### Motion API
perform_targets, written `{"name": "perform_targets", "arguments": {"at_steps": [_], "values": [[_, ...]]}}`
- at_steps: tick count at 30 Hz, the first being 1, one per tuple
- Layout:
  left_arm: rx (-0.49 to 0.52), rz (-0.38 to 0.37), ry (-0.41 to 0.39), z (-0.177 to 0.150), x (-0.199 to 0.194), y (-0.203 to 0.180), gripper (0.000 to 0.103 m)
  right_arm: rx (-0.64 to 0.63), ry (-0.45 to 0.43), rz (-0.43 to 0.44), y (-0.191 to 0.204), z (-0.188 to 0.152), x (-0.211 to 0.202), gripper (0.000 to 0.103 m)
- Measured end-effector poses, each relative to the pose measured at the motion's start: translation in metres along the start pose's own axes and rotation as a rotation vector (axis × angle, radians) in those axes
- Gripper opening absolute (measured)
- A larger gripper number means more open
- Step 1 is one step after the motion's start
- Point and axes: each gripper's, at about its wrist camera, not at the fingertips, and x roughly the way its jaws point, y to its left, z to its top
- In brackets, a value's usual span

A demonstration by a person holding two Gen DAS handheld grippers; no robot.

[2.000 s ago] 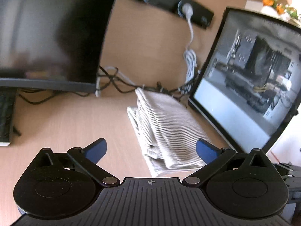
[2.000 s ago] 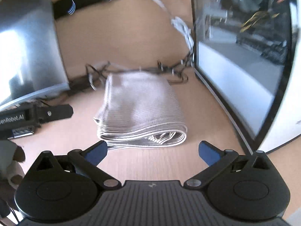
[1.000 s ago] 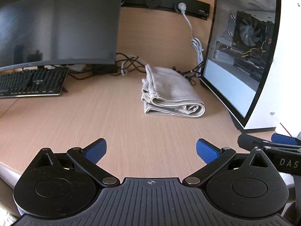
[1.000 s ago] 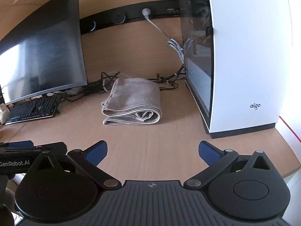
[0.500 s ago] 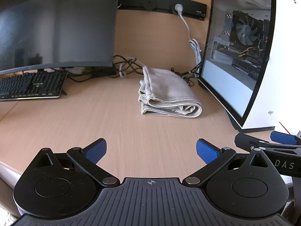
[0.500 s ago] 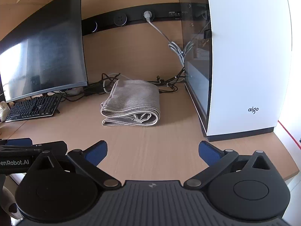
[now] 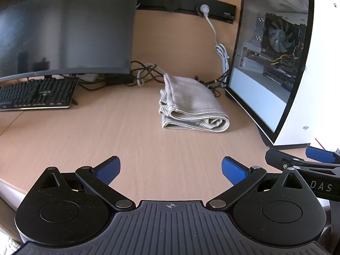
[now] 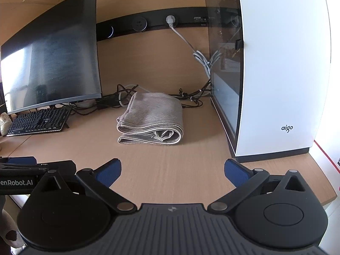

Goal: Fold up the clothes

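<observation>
A grey striped garment (image 7: 191,104) (image 8: 152,116) lies folded into a thick bundle on the wooden desk, toward the back between the monitor and the computer case. My left gripper (image 7: 171,169) is open and holds nothing, hovering over the desk's near edge, well short of the bundle. My right gripper (image 8: 172,170) is open too and holds nothing, equally far back. Each view catches the other tool at its side: the right gripper (image 7: 301,161) in the left wrist view, the left gripper (image 8: 31,165) in the right wrist view.
A curved dark monitor (image 7: 63,29) (image 8: 53,59) stands at the left with a black keyboard (image 7: 36,94) (image 8: 38,121) below it. A white glass-sided computer case (image 7: 282,68) (image 8: 276,74) stands at the right. Tangled cables (image 7: 144,74) lie behind the bundle.
Both grippers have pulled back from right over the folded garment to the desk's near edge, open all along. The bundle has stayed where it lay.
</observation>
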Motion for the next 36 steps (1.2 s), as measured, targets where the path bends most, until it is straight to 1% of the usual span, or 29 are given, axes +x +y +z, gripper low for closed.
{"name": "perform_targets", "arguments": {"at_steps": [16,26,36], "values": [[-0.007,-0.012,-0.003,0.0016,0.0007,0.0015,0.103,-0.01,0.007,0.002,-0.0003,0.0018,0.0029,0.103],[-0.016,0.022,0.014,0.0011,0.0044,0.0012,0.103,-0.007,0.019,0.024,-0.0024,0.0001,0.0047,0.103],[-0.02,0.026,0.014,-0.0012,0.0004,0.0027,0.103,-0.009,0.021,0.033,-0.0014,-0.0011,0.0038,0.103]]}}
